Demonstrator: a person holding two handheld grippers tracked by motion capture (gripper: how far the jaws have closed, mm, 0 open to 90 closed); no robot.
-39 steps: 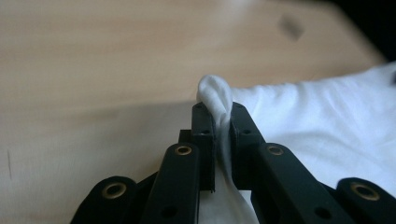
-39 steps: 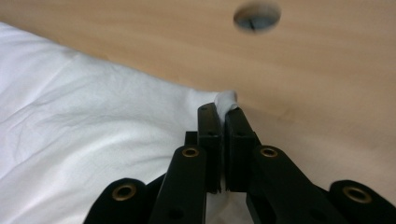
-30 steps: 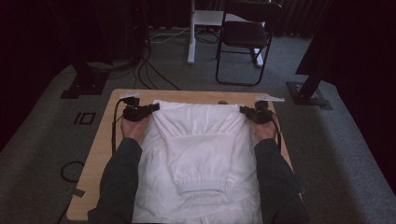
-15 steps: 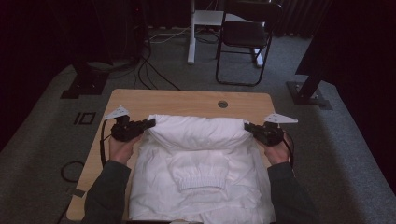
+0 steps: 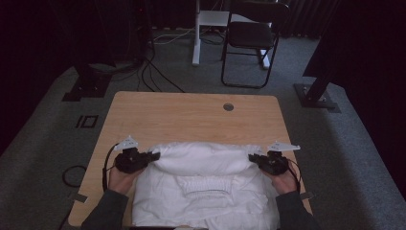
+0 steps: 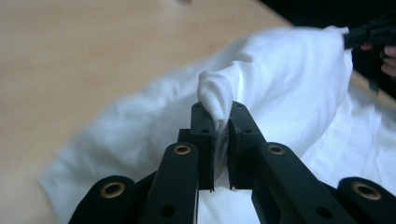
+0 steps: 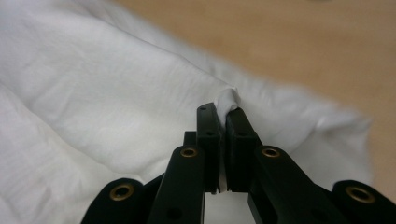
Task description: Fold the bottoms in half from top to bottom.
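Observation:
A white garment (image 5: 206, 191) lies on the near half of the wooden table (image 5: 191, 115), its far part folded back toward me over a ribbed band (image 5: 206, 184). My left gripper (image 5: 154, 156) is shut on the fold's left corner. In the left gripper view the jaws pinch a bunched tuft of white garment (image 6: 215, 93). At the fold's right corner my right gripper (image 5: 253, 158) is shut on the cloth. In the right gripper view a small peak of white garment (image 7: 228, 100) sticks up between the jaws. The fold is held slightly raised between both grippers.
The far half of the table is bare wood with a round cable hole (image 5: 228, 107). Beyond it stand a black chair (image 5: 251, 38), a white stand (image 5: 197, 28) and cables on the grey carpet. A dark post base (image 5: 316, 93) sits at the right.
Both grippers have pulled the garment's far edge toward me, from near the table's far end to its middle. The cloth now lies doubled over itself.

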